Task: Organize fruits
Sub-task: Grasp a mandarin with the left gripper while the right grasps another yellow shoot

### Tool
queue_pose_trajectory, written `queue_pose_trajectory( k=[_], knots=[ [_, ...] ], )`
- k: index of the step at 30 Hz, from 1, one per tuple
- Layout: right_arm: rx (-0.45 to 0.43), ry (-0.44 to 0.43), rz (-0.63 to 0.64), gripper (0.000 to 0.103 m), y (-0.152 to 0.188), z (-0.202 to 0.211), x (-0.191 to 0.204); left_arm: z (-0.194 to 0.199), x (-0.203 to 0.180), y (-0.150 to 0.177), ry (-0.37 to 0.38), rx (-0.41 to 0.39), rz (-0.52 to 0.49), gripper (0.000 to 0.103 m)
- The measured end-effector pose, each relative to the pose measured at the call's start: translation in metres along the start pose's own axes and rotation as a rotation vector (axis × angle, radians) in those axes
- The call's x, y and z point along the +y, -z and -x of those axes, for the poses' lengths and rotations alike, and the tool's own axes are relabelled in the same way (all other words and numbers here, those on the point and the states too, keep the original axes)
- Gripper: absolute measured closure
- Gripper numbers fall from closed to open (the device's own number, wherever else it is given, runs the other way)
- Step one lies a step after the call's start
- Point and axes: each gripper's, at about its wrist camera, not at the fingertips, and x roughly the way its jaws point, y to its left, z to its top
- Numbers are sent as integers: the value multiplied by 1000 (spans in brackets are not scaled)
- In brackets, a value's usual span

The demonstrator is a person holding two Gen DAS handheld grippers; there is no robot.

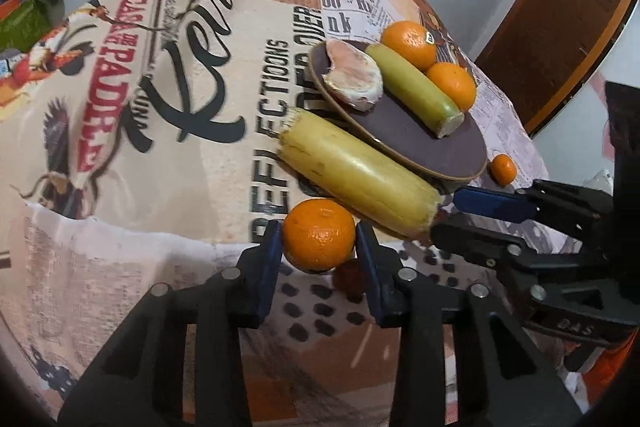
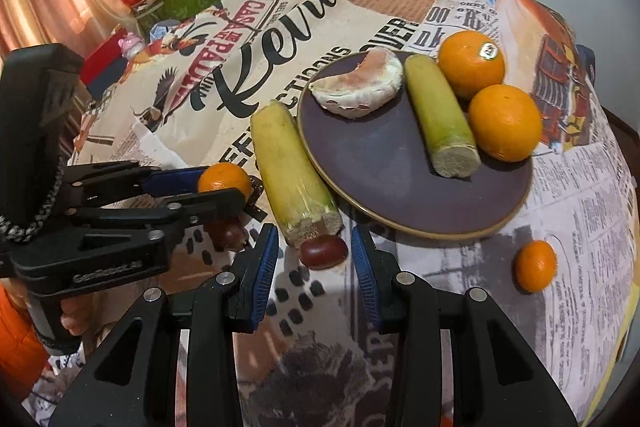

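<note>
The left gripper [image 1: 319, 241] is clasping a small mandarin [image 1: 319, 234] between its blue fingers [image 1: 273, 251], near the counter's [image 1: 120, 187] front edge. The right gripper [image 2: 315, 259] is hovering with fingers released around a dark red fruit [image 2: 324, 251] — just beside the yellow cane piece [image 2: 290, 171] lying left of the purple plate [image 2: 400, 179], which is carrying two oranges [image 2: 505, 123].

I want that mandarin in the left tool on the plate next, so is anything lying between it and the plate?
Yes. The yellow sugarcane piece lies on the cloth along the plate's near rim, directly between it and the mandarin in the left tool, so the mandarin would likely need lifting over.
</note>
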Motion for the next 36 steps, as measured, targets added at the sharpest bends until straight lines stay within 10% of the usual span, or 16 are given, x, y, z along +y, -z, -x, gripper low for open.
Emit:
queue_pose_trajectory(
  k=[36],
  knots=[
    [19, -1, 65, 55, -29, -25, 30, 37, 46, 19, -62, -79, 44, 66]
  ],
)
